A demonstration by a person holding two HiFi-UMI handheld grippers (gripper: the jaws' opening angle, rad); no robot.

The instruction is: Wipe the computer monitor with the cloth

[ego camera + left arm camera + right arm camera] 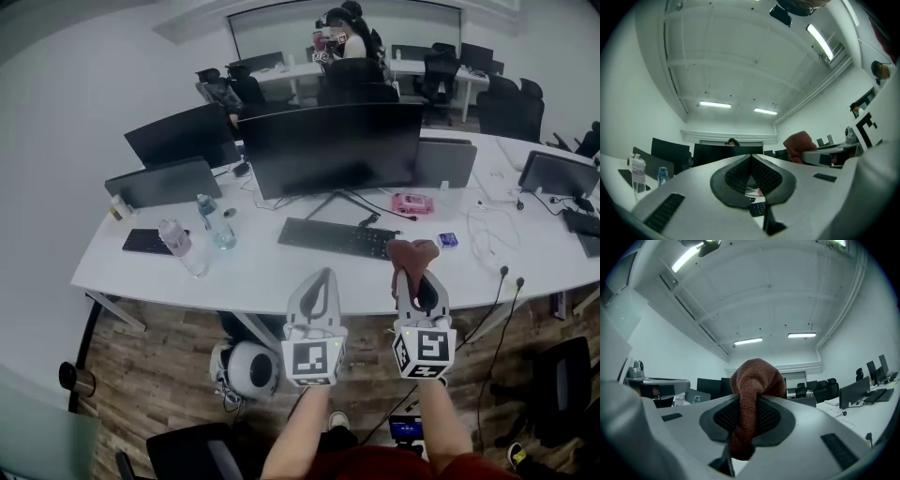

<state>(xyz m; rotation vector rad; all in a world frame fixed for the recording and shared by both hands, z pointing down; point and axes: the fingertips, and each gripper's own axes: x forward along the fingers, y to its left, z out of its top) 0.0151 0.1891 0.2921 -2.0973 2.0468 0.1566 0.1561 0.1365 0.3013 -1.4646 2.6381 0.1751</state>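
Through the head view, I held both tools side by side above the near edge of the white counter [253,277]. My left tool [323,277] pointed toward the black keyboard [336,237]. My right tool [413,274] carried the rust-brown cloth [412,251], bunched at its tip, near the keyboard's right end. The dark monitor [328,145] stood behind the keyboard, well apart from the cloth. Two water bottles [178,242] stood to the left on the counter. A small pink object [411,203], perhaps a case, lay right of the monitor's stand.

Through the left gripper view, my left tool's jaws met at their tips with nothing between them. A corner of the keyboard showed below the ribbed pads [766,176]. The cloth rose off to the right, and the monitor stood straight ahead beyond the tips.

Through the right gripper view, my right tool's jaws were pressed onto the cloth. It ran down between the ribbed pads and bulged in a rounded lump above the tips, hiding much of the screens behind.
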